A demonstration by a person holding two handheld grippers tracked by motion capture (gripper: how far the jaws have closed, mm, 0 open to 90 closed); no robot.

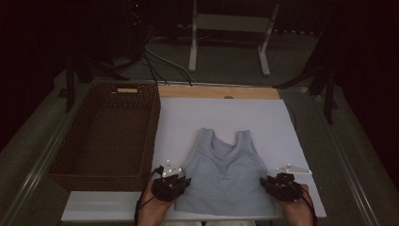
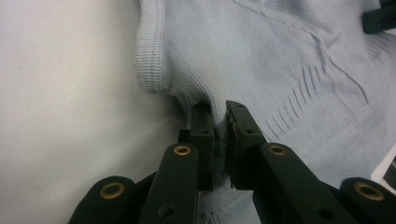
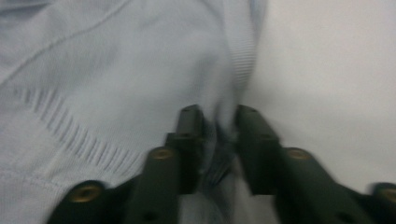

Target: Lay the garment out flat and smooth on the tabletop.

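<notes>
The brown basket (image 1: pixel 61 155) sits by the blue top (image 1: pixel 225 174) on the bench (image 1: pixel 263 117). Left tool (image 1: pixel 175 182) and right tool (image 1: pixel 277 182) each pinch the top's side.

Your right claw (image 3: pixel 218 122) was blurred in the right gripper view, so the fold of pale blue tank top (image 3: pixel 116 70) between its jaws could not be read clearly. In the high view your hands (image 1: pixel 155 209) covered the top's lower corners, and your forearms were cut off at the bottom edge. The dark room beyond the counter (image 1: pixel 263 117) stayed too dim to make out.
</notes>
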